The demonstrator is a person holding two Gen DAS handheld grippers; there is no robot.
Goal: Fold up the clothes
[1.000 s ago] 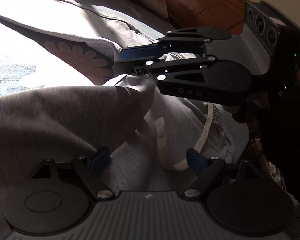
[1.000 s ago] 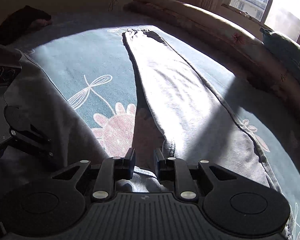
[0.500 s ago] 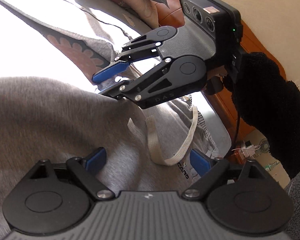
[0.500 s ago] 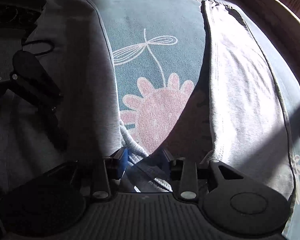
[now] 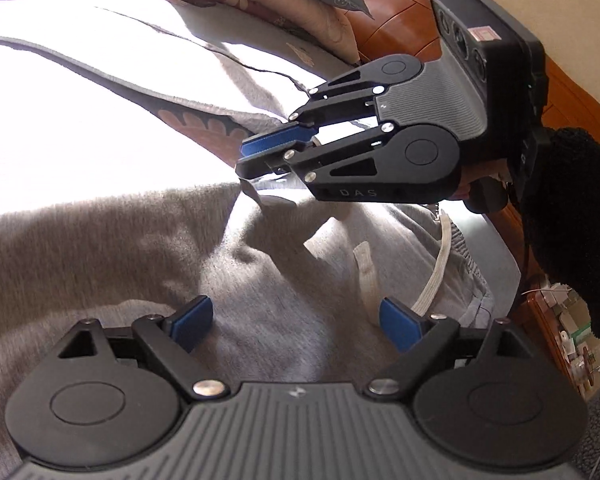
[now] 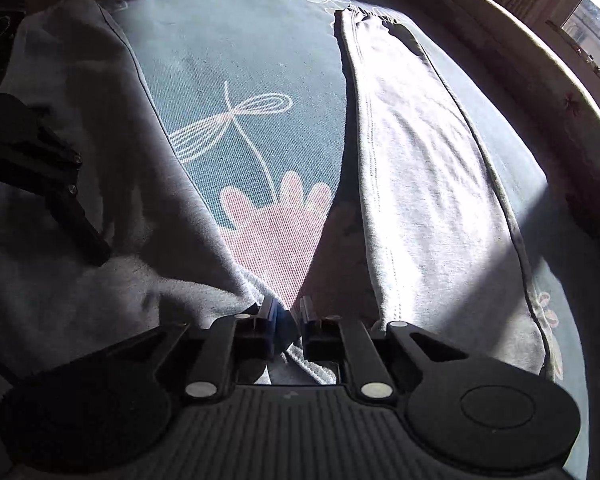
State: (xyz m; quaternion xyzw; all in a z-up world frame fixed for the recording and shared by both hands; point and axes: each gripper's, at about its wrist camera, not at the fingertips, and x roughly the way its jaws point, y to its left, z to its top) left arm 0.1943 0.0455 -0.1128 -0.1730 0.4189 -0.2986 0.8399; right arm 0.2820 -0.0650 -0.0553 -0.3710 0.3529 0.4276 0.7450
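Left gripper (image 5: 296, 326) angled down over the waist of the grey sweatpants (image 5: 148, 248), jaws wide apart, nothing between them. Right gripper (image 6: 286, 316) tilted steeply down; its jaws have just been closing and now pinch the crotch fabric. Sweatpants lie flat on the bed (image 6: 236, 56), 2 legs spread in a V, white drawstring (image 5: 434, 268) loose. Teal floral bedspread, partly sunlit; pillows (image 5: 300, 12) and wooden headboard (image 5: 396, 28) behind.

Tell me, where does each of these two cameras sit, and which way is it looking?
Left wrist view: sits on the left claw, open, looking down at the grey trousers' waist with its white drawstring; the right claw and a black sleeve show.
Right wrist view: sits on the right claw, its jaws just closed on fabric at the crotch, looking along both legs over the patterned bedspread.
Shared: the trousers and both claws.
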